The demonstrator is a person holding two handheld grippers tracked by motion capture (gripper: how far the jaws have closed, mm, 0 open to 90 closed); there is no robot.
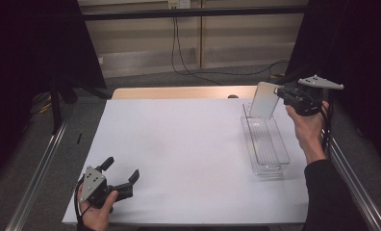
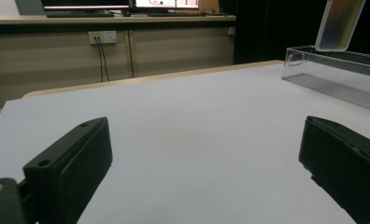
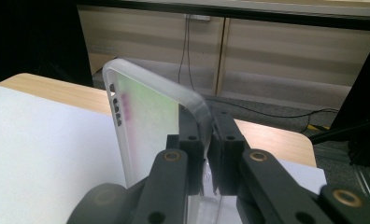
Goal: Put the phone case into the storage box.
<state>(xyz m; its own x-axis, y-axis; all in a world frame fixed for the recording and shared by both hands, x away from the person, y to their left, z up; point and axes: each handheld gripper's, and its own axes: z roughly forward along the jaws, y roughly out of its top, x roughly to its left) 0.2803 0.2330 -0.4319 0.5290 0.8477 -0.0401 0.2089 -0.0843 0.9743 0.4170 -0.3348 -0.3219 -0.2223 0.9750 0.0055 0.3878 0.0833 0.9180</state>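
Right claw [image 1: 281, 91], upper right of the high view: jaws closed on the edge of a translucent phone case [image 1: 264, 100], pinching one side wall near a corner, as the right claw view [image 3: 206, 154] confirms. The phone case [image 3: 145, 121] stands roughly upright, its lower end over the far end of a clear plastic tray [image 1: 267, 144] that lies lengthwise at the right of the frame on the white-covered worktop [image 1: 179, 154]. Whether the case's bottom edge touches the tray floor cannot be told.

Left claw [image 1: 121, 175], lower left of the high view: jaws spread wide, holding nothing, low over the worktop and well apart from the tray.

Judgement: the step in hand appears to be moving the case at the tray, either lowering it in or lifting it out. To do it well, keep the pinch firm on the thin wall, keep the case aligned with the tray's long axis, and clear the rim without dragging. The tray is light and may shift; the idle left claw could steady it.
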